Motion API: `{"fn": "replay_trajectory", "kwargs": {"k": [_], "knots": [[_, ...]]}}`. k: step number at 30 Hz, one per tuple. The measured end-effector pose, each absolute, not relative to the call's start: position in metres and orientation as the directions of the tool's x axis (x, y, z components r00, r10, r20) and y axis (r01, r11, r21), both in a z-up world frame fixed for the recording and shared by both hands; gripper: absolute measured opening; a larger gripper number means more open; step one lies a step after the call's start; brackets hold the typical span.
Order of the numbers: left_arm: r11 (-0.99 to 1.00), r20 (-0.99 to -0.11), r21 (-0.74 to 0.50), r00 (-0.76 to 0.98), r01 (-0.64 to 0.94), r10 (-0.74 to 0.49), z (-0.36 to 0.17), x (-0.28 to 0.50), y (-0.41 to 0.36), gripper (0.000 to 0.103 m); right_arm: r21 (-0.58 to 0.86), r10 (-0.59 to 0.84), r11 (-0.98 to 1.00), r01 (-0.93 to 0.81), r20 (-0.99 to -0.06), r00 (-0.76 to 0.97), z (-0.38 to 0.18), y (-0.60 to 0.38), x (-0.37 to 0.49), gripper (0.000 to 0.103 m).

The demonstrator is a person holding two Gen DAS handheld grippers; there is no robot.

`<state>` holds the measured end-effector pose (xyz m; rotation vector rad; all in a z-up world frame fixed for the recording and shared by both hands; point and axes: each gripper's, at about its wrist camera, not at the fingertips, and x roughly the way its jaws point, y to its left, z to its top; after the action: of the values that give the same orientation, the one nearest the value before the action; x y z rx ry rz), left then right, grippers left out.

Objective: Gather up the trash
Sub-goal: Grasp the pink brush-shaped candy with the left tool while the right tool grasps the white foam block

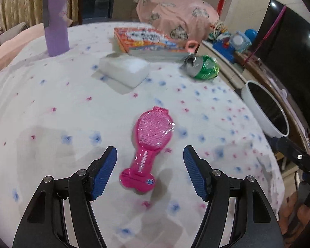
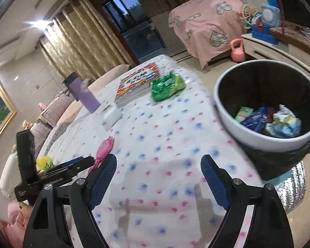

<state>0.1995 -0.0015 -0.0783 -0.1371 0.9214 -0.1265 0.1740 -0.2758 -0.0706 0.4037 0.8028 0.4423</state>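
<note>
Green crushed can (image 1: 202,67) waits across the desk (image 1: 51,103) near the bin (image 2: 233,122), both tools (image 1: 149,165) (image 2: 158,173) wide, empty, ready.

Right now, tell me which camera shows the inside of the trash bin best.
The right wrist view: it looks down into the trash bin, showing the black liner and wrappers at the bottom. The left wrist view catches the bin only edge-on at the right, its contents hidden.
</note>
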Motion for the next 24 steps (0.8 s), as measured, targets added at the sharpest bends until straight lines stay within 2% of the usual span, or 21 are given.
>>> {"fn": "replay_trajectory", "kwargs": {"k": [6,9,10,11,17,24], "knots": [[0.992,-0.811,-0.099,0.572,0.081,-0.128,-0.088,0.213,-0.014,0.067,0.499,0.527,0.834,-0.235,-0.597,0.605,-0.071,-0.26,0.184,0.085],[0.994,-0.803,-0.059,0.587,0.089,-0.1,-0.089,0.215,-0.015,0.051,0.501,0.536,0.83,-0.245,-0.596,0.598,-0.07,-0.254,0.192,0.085],[0.995,-0.798,-0.054,0.595,0.087,-0.095,-0.089,0.214,-0.013,0.04,0.499,0.538,0.83,-0.25,-0.596,0.597,-0.069,-0.251,0.194,0.085],[0.995,-0.795,-0.053,0.599,0.088,-0.096,-0.089,0.214,-0.011,0.037,0.499,0.542,0.828,-0.257,-0.593,0.596,-0.069,-0.249,0.196,0.085],[0.993,-0.788,-0.084,0.604,0.082,-0.116,-0.086,0.199,0.011,0.032,0.489,0.567,0.817,-0.305,-0.591,0.573,-0.066,-0.223,0.219,0.085],[0.99,-0.784,-0.129,0.617,-0.052,-0.07,-0.081,0.18,0.069,0.028,0.442,0.613,0.789,-0.426,-0.601,0.512,-0.067,-0.168,0.252,0.085]]}}
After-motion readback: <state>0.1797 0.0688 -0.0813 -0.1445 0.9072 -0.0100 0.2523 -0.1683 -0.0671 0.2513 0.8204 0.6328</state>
